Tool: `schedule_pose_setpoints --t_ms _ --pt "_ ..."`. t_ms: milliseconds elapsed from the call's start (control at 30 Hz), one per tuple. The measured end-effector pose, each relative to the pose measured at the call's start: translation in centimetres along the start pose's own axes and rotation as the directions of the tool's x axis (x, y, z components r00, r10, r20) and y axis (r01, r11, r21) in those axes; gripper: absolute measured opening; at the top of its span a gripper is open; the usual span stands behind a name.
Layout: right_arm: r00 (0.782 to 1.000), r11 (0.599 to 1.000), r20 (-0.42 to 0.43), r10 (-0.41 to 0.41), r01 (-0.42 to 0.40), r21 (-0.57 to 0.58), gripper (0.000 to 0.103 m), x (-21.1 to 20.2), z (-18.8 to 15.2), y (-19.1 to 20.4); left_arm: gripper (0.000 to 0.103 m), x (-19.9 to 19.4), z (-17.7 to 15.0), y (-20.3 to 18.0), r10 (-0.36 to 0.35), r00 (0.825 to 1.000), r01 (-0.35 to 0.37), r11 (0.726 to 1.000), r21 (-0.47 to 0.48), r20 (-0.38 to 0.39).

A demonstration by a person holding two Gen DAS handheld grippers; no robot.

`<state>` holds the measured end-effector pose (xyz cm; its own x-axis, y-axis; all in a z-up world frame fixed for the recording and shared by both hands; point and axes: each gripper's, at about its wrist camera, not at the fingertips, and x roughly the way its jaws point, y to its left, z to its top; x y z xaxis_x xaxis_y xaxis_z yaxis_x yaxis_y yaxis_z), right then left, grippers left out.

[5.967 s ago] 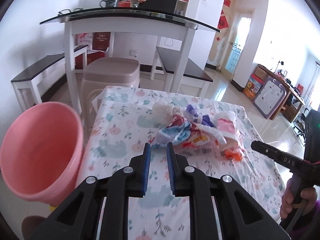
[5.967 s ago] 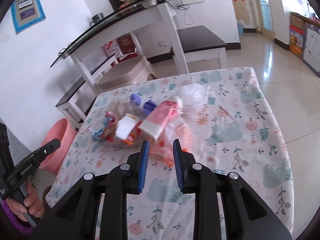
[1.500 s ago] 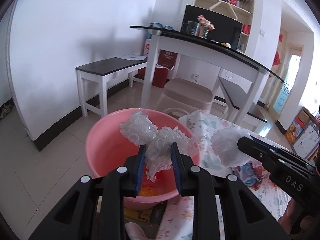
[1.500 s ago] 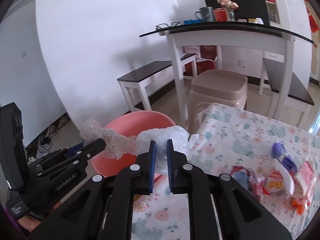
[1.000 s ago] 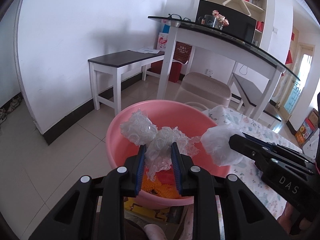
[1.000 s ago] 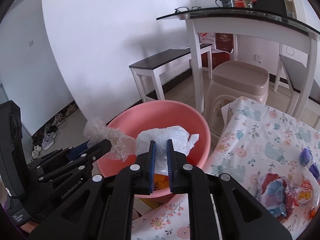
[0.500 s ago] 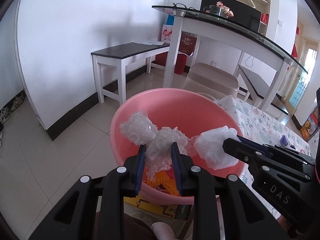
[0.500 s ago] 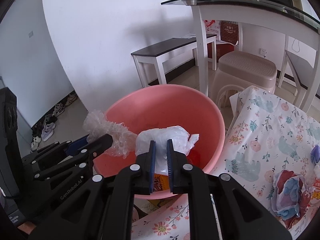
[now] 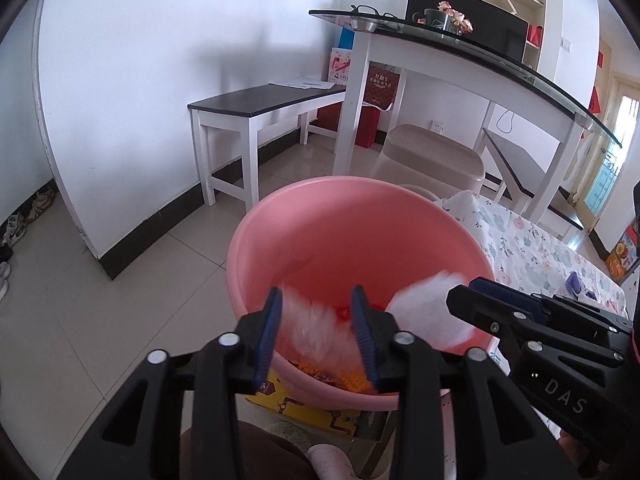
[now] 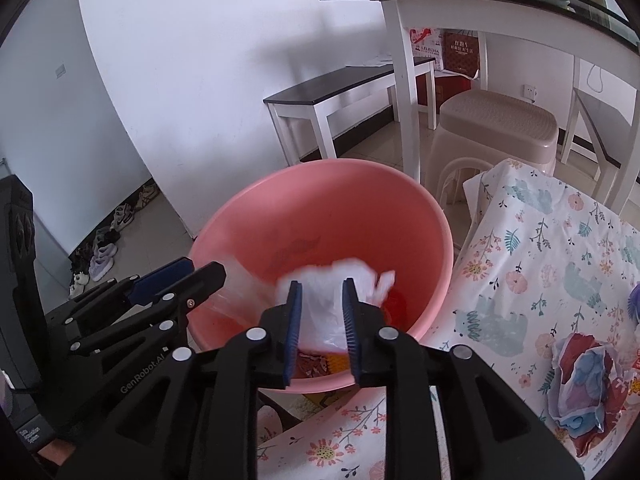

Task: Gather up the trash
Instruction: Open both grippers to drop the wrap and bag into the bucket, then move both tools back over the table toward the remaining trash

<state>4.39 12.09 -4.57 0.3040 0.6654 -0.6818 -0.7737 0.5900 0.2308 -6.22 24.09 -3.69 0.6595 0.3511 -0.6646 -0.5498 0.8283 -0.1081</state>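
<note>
Opening over pink basin (image 9: 360,216); left hand-held gripper (image 9: 318,330), right hand-held gripper (image 10: 322,318) | plastic wads seemingly loose; only right view shows shoes (image 10: 100,256)

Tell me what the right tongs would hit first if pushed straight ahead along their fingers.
Likely the white plastic bag between the opening right tongs, blurred as if dropping; behind it, the pink basin with trash at its bottom. Depth is uncertain.

Pink basin (image 10: 424,216) mouth open above — stool (image 10: 496,128) and cloth-covered table (image 10: 540,248) crowd its right.
</note>
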Motion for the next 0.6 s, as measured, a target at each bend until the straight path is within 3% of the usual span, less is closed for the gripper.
schedule_pose_setpoints --t_ms 600 --pt "0.998 1.0 0.049 -0.027 0.028 -0.004 0.026 -3.2 -0.8 -0.2 0.039 -3.1 0.3 -1.1 -0.054 0.997 0.054 0.998 0.014 0.051"
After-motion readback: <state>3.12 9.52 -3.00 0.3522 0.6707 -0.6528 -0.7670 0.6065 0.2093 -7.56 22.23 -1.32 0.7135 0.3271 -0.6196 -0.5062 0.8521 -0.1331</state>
